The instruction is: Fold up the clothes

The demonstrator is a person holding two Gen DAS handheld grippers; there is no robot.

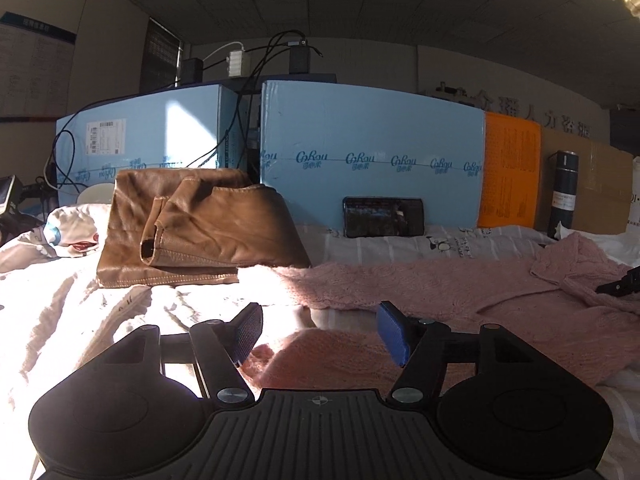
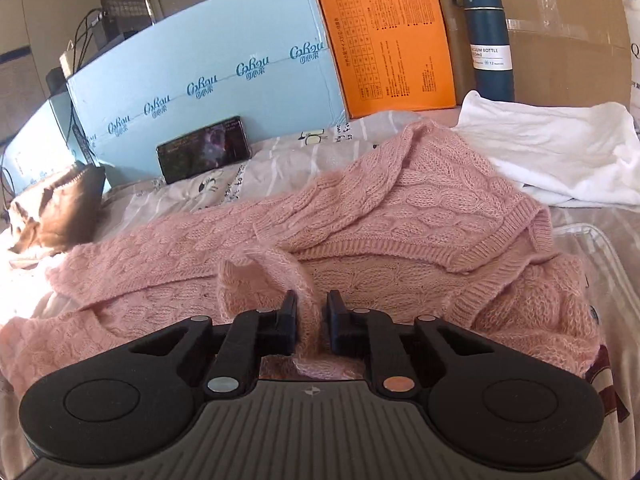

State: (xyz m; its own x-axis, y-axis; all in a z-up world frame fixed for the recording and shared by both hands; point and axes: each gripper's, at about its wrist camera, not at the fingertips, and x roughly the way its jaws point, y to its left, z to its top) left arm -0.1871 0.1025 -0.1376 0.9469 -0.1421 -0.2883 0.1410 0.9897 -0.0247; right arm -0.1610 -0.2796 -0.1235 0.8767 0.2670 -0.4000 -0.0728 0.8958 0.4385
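A pink cable-knit sweater (image 2: 360, 216) lies spread and rumpled across the bed; it also shows in the left wrist view (image 1: 420, 284). My right gripper (image 2: 312, 320) is shut on a fold of the pink sweater, which runs up between its fingers. My left gripper (image 1: 320, 328) is open and empty, with its blue pads over a sweater edge near the bed's left side. A folded brown garment (image 1: 188, 228) lies at the back left. A white garment (image 2: 560, 160) lies at the back right.
Light blue boxes (image 1: 368, 160), an orange box (image 2: 388, 36) and a cardboard box (image 2: 560, 32) wall off the back. A phone (image 2: 204, 148) leans on the blue box. A dark blue vacuum bottle (image 2: 488, 40) stands by the cardboard. Cables (image 1: 64, 152) hang at the left.
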